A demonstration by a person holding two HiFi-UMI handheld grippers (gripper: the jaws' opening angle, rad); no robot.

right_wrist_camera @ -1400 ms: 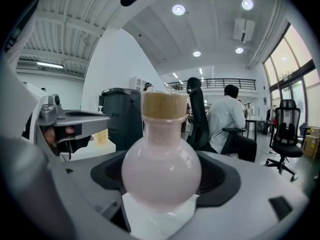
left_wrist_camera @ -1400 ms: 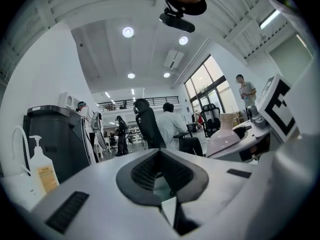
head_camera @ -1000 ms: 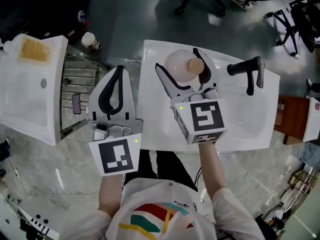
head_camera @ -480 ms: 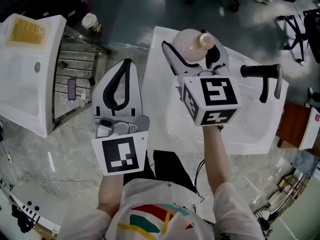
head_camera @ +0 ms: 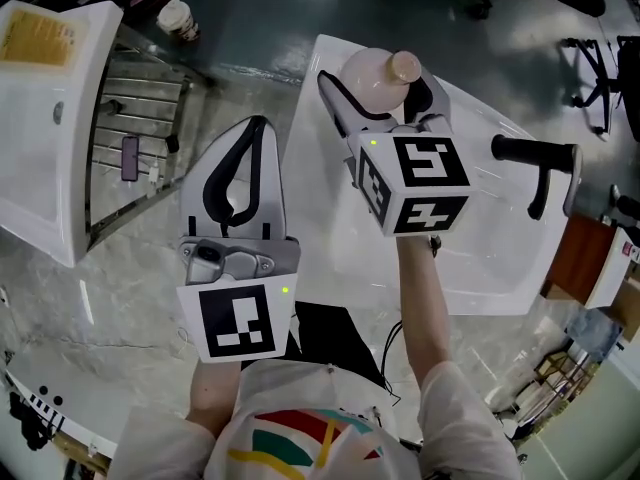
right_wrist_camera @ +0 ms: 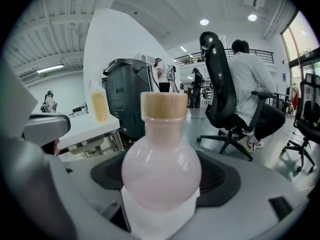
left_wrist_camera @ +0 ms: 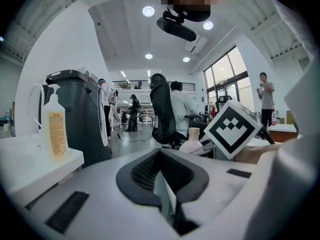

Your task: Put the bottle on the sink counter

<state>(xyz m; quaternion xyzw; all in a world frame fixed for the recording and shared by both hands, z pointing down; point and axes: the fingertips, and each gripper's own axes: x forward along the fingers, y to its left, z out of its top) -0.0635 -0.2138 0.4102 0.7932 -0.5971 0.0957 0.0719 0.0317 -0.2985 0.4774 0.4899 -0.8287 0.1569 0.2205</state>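
Observation:
A round pale-pink bottle [head_camera: 372, 80] with a tan cap [head_camera: 404, 66] is upright in my right gripper [head_camera: 378, 74], which is shut on its body. It hangs over the far left part of the white sink [head_camera: 480, 238], left of the black faucet [head_camera: 541, 164]. In the right gripper view the bottle [right_wrist_camera: 161, 166] fills the space between the jaws of the right gripper [right_wrist_camera: 161, 189]. My left gripper [head_camera: 254, 128] is shut and empty, held beside the sink's left edge over the floor. In the left gripper view its own jaws, those of the left gripper [left_wrist_camera: 160, 153], meet, and the bottle [left_wrist_camera: 192, 140] shows beyond.
A second white sink [head_camera: 40, 158] lies at the left, with a metal rack [head_camera: 140, 138] and a paper cup [head_camera: 177, 18] next to it. A soap dispenser [left_wrist_camera: 54, 129], a dark bin [left_wrist_camera: 75, 114], office chairs [right_wrist_camera: 222, 91] and several people are around.
My right gripper has risen toward the camera with the bottle and moved nearer the sink's far left corner. The left gripper stays shut; the head view has shifted.

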